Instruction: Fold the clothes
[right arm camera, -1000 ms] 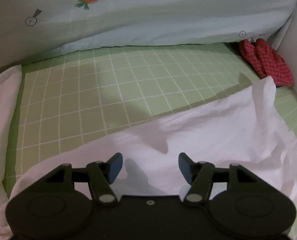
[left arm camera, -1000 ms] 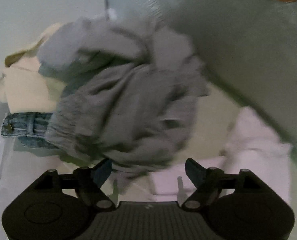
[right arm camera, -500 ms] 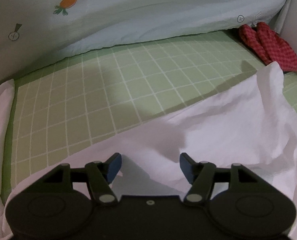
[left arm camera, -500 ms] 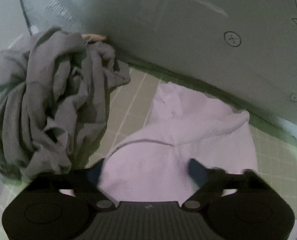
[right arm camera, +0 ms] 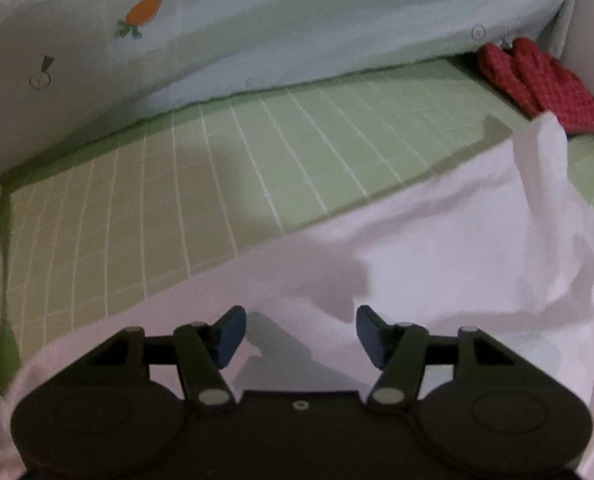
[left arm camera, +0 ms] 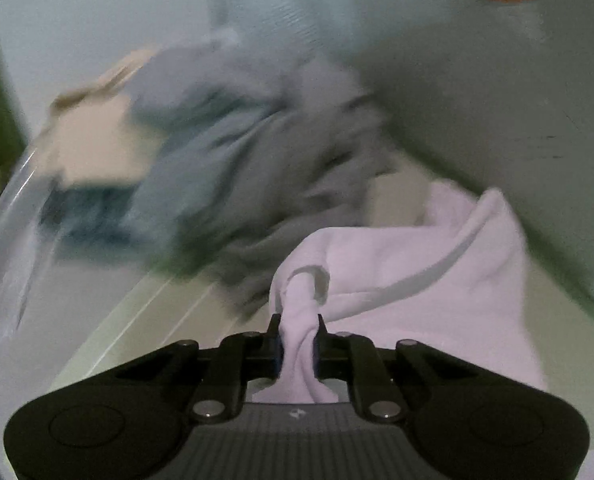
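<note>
Left wrist view shows the left gripper (left arm camera: 297, 340) with its jaws closing on a twisted bunch of the white garment (left arm camera: 417, 264); the fabric is squeezed between the pads and trails away to the right over the green checked sheet (left arm camera: 137, 320) of the bed. Right wrist view shows the right gripper (right arm camera: 300, 334) with its jaws spread and nothing between them, hovering just above another stretch of the same white garment (right arm camera: 437, 248), which lies crumpled and unfolded across the sheet.

By my reading the task is barely begun: one garment has been taken by an edge, no crease or fold shows in it, and it would first need spreading flat. A heap beside it looks untouched, though it is badly blurred.

Counted: one white garment in hand; one grey garment (left arm camera: 249, 168) piled to the left; one cream piece (left arm camera: 93, 148) behind it; one dark blue piece (left arm camera: 85, 208), possibly denim, underneath. One red checked cloth (right arm camera: 545, 80) lies in the far corner, well apart. One pale blue quilt with a carrot print (right arm camera: 145, 12) borders the sheet.
</note>
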{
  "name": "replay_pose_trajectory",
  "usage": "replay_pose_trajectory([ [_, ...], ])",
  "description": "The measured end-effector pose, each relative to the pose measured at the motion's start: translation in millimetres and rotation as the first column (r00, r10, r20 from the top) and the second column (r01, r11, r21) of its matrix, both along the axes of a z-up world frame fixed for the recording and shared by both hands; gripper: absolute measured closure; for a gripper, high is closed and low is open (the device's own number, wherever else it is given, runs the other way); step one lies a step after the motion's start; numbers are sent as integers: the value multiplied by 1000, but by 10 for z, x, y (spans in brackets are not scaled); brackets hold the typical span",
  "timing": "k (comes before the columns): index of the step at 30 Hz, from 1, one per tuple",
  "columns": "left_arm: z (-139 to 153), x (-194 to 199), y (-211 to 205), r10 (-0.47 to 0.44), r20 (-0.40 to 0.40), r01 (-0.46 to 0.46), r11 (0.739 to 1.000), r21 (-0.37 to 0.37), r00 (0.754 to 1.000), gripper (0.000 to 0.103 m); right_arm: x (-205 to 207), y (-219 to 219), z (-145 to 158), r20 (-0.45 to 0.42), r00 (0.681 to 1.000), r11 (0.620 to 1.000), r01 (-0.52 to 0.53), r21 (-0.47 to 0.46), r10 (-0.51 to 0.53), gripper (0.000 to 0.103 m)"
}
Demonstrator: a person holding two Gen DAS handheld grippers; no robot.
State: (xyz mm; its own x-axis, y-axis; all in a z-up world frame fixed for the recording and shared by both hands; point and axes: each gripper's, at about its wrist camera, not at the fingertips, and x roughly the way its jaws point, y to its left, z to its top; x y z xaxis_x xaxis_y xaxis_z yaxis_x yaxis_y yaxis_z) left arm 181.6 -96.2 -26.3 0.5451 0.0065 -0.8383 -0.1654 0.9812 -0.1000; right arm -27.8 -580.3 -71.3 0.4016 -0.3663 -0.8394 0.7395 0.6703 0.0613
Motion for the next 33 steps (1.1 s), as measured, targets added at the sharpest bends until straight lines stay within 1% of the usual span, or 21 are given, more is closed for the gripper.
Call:
replay_pose_trajectory([
  [1, -50, -23, 59, 25, -27, -25, 1000, -4, 999, 83, -14, 1, -27, -2, 1000, 1000, 4, 12, -4, 41],
  [2, -27, -33, 15, 16, -24, -16, 1000, 16, 1000, 79, -22, 3, -39, -2, 1000, 1000, 7, 19, -7, 41],
  [3, -2, -42, -32, 6, -20, -5, 999, 36, 1000, 78, -27, 4, -43, 1, 1000, 1000, 9, 23, -9, 41],
  [4, 23, -51, -79, -4, -17, 5, 998, 56, 1000, 74, -31, 1, -39, 4, 1000, 1000, 12, 23, -12, 41],
  [6, 168, -32, -252, -68, 21, 66, 993, 95, 997, 55, -37, -15, -17, 15, 1000, 1000, 18, 20, -18, 40],
  [7, 248, -17, -338, -102, 46, 97, 990, 102, 994, 34, -37, -28, -3, 22, 1000, 1000, 21, 19, -21, 39],
  [8, 302, 30, -433, -135, 77, 127, 987, 103, 988, 22, -37, -40, 12, 30, 999, 1000, 23, 18, -24, 37],
  [10, 361, 190, -643, -198, 116, 185, 976, 112, 973, 17, -14, -59, 30, 33, 999, 1000, 26, 10, -27, 33],
  [11, 390, 271, -748, -229, 135, 214, 970, 118, 964, 17, 0, -67, 38, 34, 999, 1000, 28, 5, -28, 31],
  [13, 382, 472, -984, -303, 139, 286, 949, 134, 943, 16, 37, -88, 29, 30, 999, 1000, 30, 3, -30, 30],
  [16, 285, 827, -1326, -382, 143, 362, 921, 144, 913, 13, 92, -125, -2, 17, 999, 999, 39, 9, -39, 30],
  [18, 220, 1064, -1554, -433, 145, 412, 899, 151, 890, 13, 136, -152, -34, 3, 999, 999, 45, 11, -45, 30],
  [20, 90, 1328, -1757, -461, 124, 442, 884, 152, 879, 13, 179, -194, -64, -12, 999, 999, 50, 8, -50, 29],
  [24, -218, 1741, -2037, -492, 63, 479, 864, 155, 868, 13, 261, -267, -103, -34, 997, 997, 75, -1, -75, 29],
  [27, -390, 1934, -2121, -491, 43, 481, 864, 150, 870, 13, 304, -320, -129, -39, 994, 995, 97, -5, -97, 28],
  [29, -476, 2027, -2145, -488, 27, 482, 869, 112, 873, 15, 327, -346, -151, -39, 993, 994, 109, -3, -109, 28],
  [30, -497, 2047, -2145, -487, 24, 483, 871, 89, 873, 17, 332, -365, -165, -38, 993, 994, 113, 0, -113, 28],
  [31, -518, 2066, -2144, -486, 22, 484, 873, 65, 874, 30, 338, -362, -173, -39, 992, 992, 123, -1, -122, 27],
  [32, -527, 2065, -2142, -488, 15, 487, 872, 46, 873, 52, 337, -356, -178, -39, 991, 991, 130, -3, -130, 27],
  [33, -531, 2060, -2143, -487, 1, 487, 873, 25, 874, 64, 332, -353, -182, -39, 990, 991, 135, -5, -135, 27],
])
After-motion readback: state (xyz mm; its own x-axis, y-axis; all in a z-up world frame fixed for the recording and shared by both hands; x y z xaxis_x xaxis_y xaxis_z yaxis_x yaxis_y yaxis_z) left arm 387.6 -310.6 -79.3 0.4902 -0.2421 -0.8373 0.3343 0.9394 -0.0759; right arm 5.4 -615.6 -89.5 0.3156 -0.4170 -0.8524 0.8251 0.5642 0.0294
